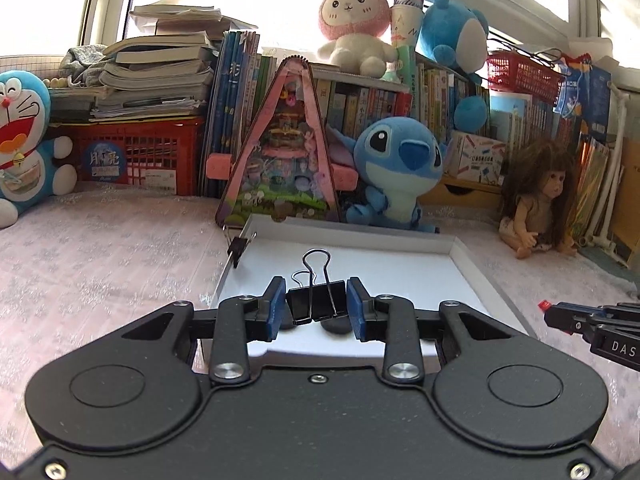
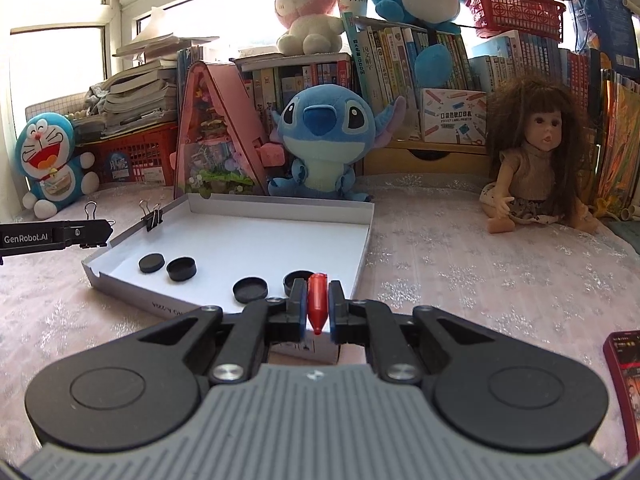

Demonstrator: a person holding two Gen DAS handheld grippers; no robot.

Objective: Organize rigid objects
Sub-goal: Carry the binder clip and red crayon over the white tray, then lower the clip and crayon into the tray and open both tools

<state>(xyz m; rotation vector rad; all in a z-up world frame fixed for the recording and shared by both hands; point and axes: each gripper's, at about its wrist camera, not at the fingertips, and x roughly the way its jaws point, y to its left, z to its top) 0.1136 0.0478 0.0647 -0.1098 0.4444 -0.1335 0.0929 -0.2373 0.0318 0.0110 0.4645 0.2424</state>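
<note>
Now we are pinching a stiff, light binder clip by its black body in the left gripper, over the white box lid. The right gripper jaws are squeezing a smooth red marker that may be slipping.

We see bright windows behind rows of books, stacked papers, red crates, and a desk under pale patterned cloth.

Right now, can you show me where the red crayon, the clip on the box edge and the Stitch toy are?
red crayon (image 2: 317, 300): right wrist view, its middle.
binder clip (image 2: 153, 219): right wrist view, black body.
Stitch toy (image 2: 324, 120): right wrist view, its nose.
</note>
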